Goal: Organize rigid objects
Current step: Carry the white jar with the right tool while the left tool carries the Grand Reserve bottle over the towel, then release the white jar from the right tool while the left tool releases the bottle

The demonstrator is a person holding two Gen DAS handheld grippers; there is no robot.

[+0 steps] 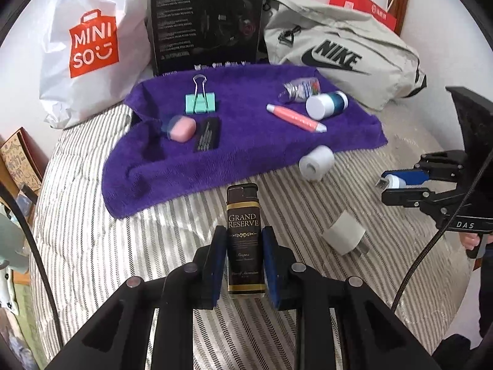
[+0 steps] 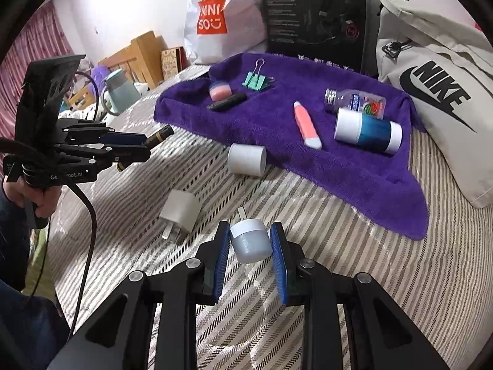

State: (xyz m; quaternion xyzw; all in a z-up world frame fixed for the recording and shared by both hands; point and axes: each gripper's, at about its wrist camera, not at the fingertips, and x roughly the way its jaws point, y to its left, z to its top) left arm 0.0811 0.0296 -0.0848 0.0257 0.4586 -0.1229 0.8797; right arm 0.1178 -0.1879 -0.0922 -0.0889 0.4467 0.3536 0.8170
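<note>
My left gripper (image 1: pixel 244 231) is shut on a black and gold lighter (image 1: pixel 243 203), held upright over the striped bedcover. From the right wrist view, that left gripper (image 2: pixel 144 145) hangs at the left with the lighter (image 2: pixel 160 134) sticking out. My right gripper (image 2: pixel 250 226) is shut on a small white plug (image 2: pixel 249 242), prongs pointing forward. A purple towel (image 1: pixel 246 160) holds a mint binder clip (image 1: pixel 200 103), a pink case (image 1: pixel 181 128), a black flat piece (image 1: pixel 208 134), a pink tube (image 1: pixel 294 117), a blue-white bottle (image 1: pixel 326 103) and a clear bottle (image 1: pixel 299 88).
A white roll (image 1: pixel 315 162) and a white charger (image 1: pixel 345 236) lie on the striped cover near the towel's front edge. Behind the towel stand a white shopping bag (image 1: pixel 89 46), a black box (image 1: pixel 206 21) and a grey sports bag (image 1: pixel 339 58). A pale blue kettle (image 2: pixel 120 89) stands beside the bed at the left.
</note>
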